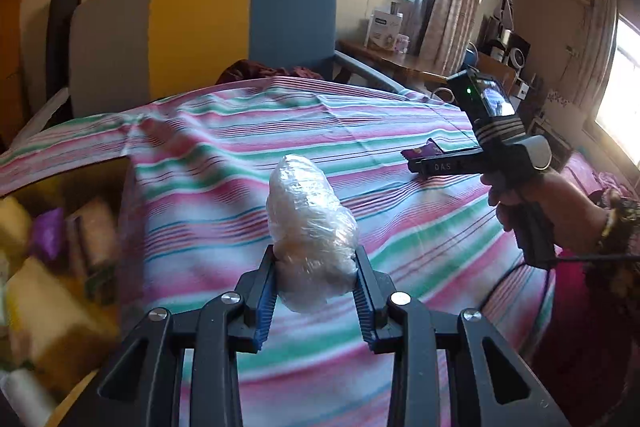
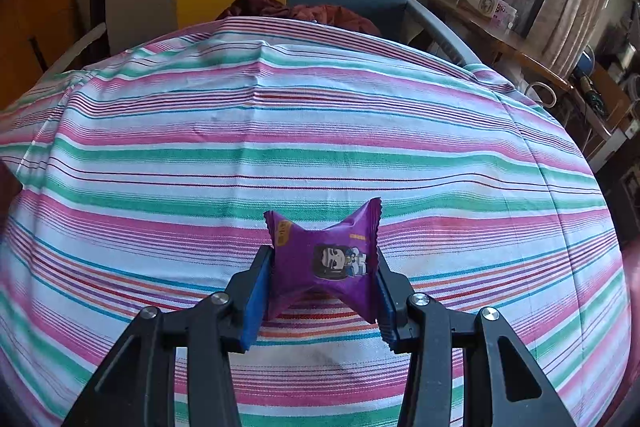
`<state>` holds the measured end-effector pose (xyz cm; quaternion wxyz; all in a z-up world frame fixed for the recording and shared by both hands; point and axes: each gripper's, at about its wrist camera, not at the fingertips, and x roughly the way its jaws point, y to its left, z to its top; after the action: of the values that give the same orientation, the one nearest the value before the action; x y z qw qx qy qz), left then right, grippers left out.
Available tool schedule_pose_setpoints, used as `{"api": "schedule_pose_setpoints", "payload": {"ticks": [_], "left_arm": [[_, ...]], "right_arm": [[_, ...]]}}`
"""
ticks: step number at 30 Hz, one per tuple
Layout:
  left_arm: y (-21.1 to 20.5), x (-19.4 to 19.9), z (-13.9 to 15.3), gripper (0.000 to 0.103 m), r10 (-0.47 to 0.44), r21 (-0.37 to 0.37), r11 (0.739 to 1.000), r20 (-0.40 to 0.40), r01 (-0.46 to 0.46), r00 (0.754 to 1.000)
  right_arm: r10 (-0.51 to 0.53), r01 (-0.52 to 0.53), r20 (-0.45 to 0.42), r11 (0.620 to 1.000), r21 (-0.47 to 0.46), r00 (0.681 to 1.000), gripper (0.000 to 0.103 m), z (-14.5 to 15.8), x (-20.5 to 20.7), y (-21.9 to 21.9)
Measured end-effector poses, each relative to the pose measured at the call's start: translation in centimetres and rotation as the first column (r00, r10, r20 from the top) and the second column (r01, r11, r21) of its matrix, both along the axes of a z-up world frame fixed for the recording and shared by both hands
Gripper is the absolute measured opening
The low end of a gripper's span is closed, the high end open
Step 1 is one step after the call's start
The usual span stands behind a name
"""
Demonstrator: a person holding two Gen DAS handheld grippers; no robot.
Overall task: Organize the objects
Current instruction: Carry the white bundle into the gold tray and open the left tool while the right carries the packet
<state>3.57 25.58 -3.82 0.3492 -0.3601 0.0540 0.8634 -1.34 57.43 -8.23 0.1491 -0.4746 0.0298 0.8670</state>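
Observation:
My left gripper (image 1: pixel 316 259) is shut on a lump wrapped in clear plastic film (image 1: pixel 310 223), held up above the striped cloth (image 1: pixel 240 155). In the right wrist view my right gripper (image 2: pixel 324 267) is shut on a small purple snack packet (image 2: pixel 326 259) with a printed figure, just over the striped cloth (image 2: pixel 280 131). The left wrist view also shows the right gripper (image 1: pixel 414 161) at the far right, held by a hand (image 1: pixel 520 199), with the purple packet (image 1: pixel 424 150) at its tips.
At the left edge stands a cardboard box (image 1: pixel 48 211) holding yellow packs, a purple packet and other blurred items. Behind the cloth is a grey, yellow and blue chair back (image 1: pixel 200 31), with a wooden side table (image 1: pixel 384 57) carrying boxes. Dark red fabric (image 2: pixel 296 11) lies beyond the cloth.

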Motion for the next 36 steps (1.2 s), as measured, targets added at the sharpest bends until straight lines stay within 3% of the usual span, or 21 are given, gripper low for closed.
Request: {"api": "schedule_pose_setpoints", "payload": {"ticks": [6, 12, 17, 23, 30, 34, 36], "left_arm": [[-4.9, -0.6, 1.7, 0.034, 0.098, 0.043, 0.994, 0.037, -0.1, 0.994], [-11.8, -3.3, 2.6, 0.034, 0.261, 0.103, 0.957, 0.1, -0.271, 0.96], [-17.1, -5.9, 1.9, 0.034, 0.362, 0.06, 0.926, 0.138, -0.372, 0.922], [-21.0, -8.6, -0.1, 0.034, 0.434, 0.017, 0.894, 0.217, -0.448, 0.874], [-21.7, -10.1, -2.3, 0.035, 0.445, -0.061, 0.893, 0.26, -0.445, 0.857], [-21.4, -10.0, -2.8, 0.045, 0.468, -0.108, 0.883, 0.256, -0.456, 0.846], [-21.3, -9.6, -2.8, 0.046, 0.473, -0.11, 0.881, 0.246, -0.46, 0.846]], "right_arm": [[0.036, -0.036, -0.017, 0.999, 0.009, 0.999, 0.047, 0.2, 0.1, -0.8], [0.064, -0.065, -0.044, 0.998, -0.005, 0.997, 0.047, 0.4, 0.2, -1.5], [0.08, -0.08, -0.042, 0.997, -0.007, 0.996, 0.047, 0.7, 0.2, -1.7], [0.082, -0.084, -0.084, 0.996, -0.022, 0.993, 0.047, 3.3, 0.3, -2.8], [0.098, -0.105, -0.138, 0.993, -0.045, 0.986, 0.047, 5.3, 1.2, -5.6], [0.108, -0.114, -0.122, 0.993, -0.042, 0.987, 0.047, 4.8, 1.6, -7.2], [0.108, -0.115, -0.118, 0.992, -0.049, 0.987, 0.047, 4.6, 1.9, -8.2]]}}
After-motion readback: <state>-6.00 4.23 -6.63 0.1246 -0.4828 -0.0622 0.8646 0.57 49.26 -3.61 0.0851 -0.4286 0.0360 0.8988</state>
